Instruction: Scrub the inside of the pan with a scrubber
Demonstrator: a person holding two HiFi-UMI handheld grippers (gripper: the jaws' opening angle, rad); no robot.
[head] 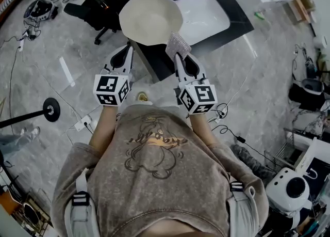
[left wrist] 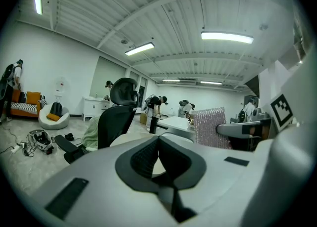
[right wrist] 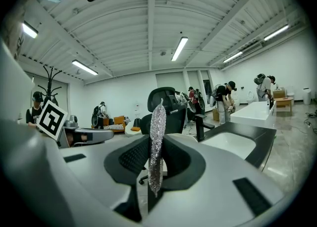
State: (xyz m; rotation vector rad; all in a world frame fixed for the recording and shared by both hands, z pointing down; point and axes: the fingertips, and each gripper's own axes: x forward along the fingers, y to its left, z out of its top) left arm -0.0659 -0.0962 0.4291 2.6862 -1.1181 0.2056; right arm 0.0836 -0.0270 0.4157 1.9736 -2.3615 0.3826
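Holding the pan and the scrubber up side by side

The left gripper [head: 128,50] is pressed together on the near edge of the cream pan [head: 150,18]. The pan sticks out in front of it, inside facing up. The right gripper [head: 179,58] pinches the sparkly scrubber [head: 178,44], which is just beside the pan's near right edge. The pan lies to the scrubber's left, so I think the right gripper must go left, over the rim.
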